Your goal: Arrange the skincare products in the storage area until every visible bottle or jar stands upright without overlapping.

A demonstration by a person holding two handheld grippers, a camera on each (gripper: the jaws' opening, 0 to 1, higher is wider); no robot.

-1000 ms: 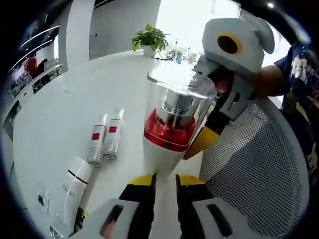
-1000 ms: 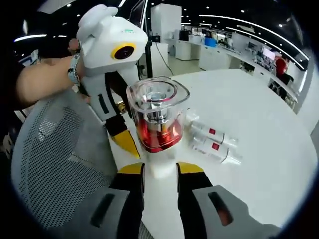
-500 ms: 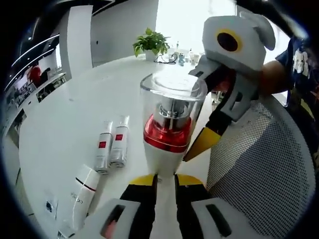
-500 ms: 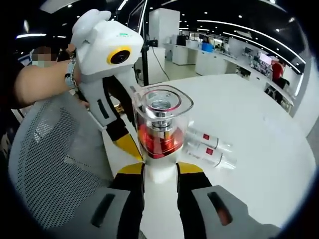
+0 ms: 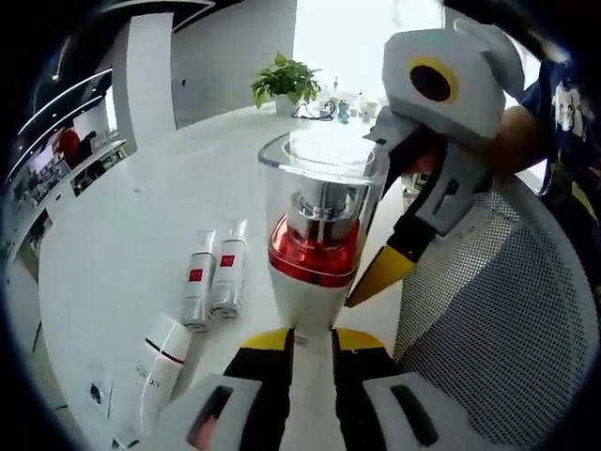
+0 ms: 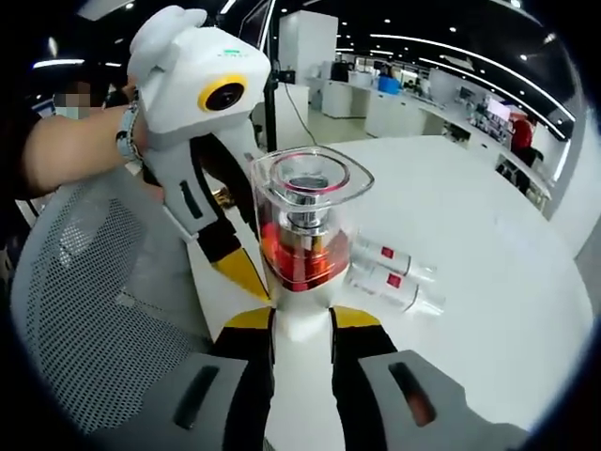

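Left gripper view showed my left gripper (image 5: 311,340) and right gripper (image 6: 302,319) both clamped on the red pump bottle (image 5: 315,240), held above the white tabletop (image 5: 122,235).

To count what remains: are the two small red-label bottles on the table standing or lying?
Lying. Both red-label bottles rest lengthwise, side by side, on the white table.

Bright window (image 5: 362,38), potted plant (image 5: 285,80), mesh chair (image 5: 498,319)
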